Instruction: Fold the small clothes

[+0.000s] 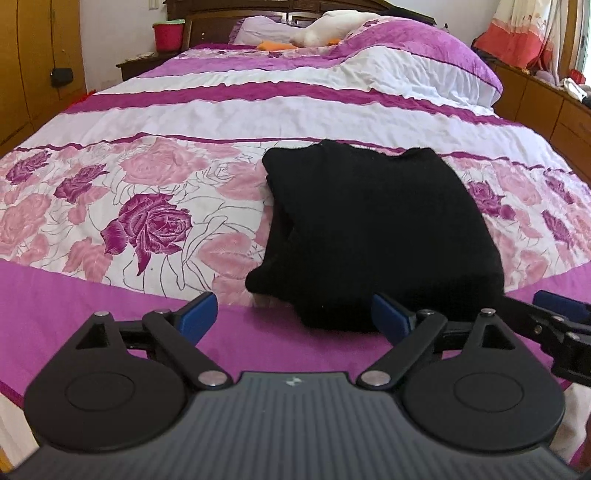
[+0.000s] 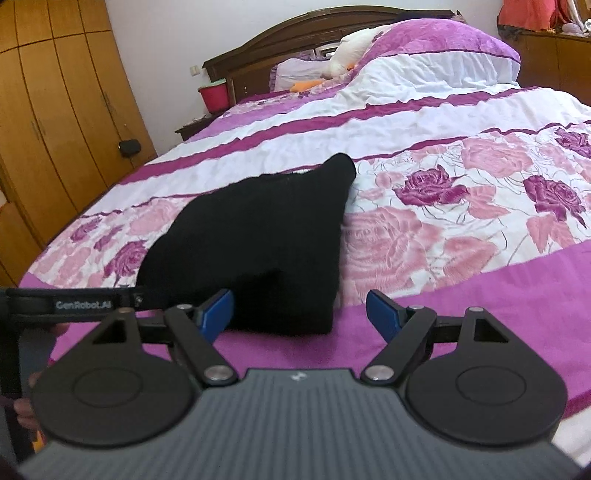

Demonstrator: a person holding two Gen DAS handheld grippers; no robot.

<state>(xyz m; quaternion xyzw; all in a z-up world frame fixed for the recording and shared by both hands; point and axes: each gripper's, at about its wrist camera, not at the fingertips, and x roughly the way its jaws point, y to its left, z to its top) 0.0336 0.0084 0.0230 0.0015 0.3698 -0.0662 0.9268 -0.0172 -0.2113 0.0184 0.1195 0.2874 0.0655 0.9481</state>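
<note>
Filling both views, a bed (image 1: 258,110) under a rose-printed purple and white cover runs back to a dark headboard (image 2: 295,33), its near edge cut off behind the gripper bodies. On the cover's near part lies a folded black garment (image 1: 369,221), so dark that its folds and layers are hard to make out; its near edge reaches onto the plain purple band. At the head, a white soft toy (image 1: 332,26) is half hidden behind a raised pillow. A red bucket (image 2: 213,96) stands beside the bed. Both tools hang just short of the cloth: the left gripper (image 1: 295,317) has its jaws spread wide with nothing clamped, its right blue pad overlapping the garment's edge. The right gripper (image 2: 301,312) is likewise wide apart, holding nothing.
</note>
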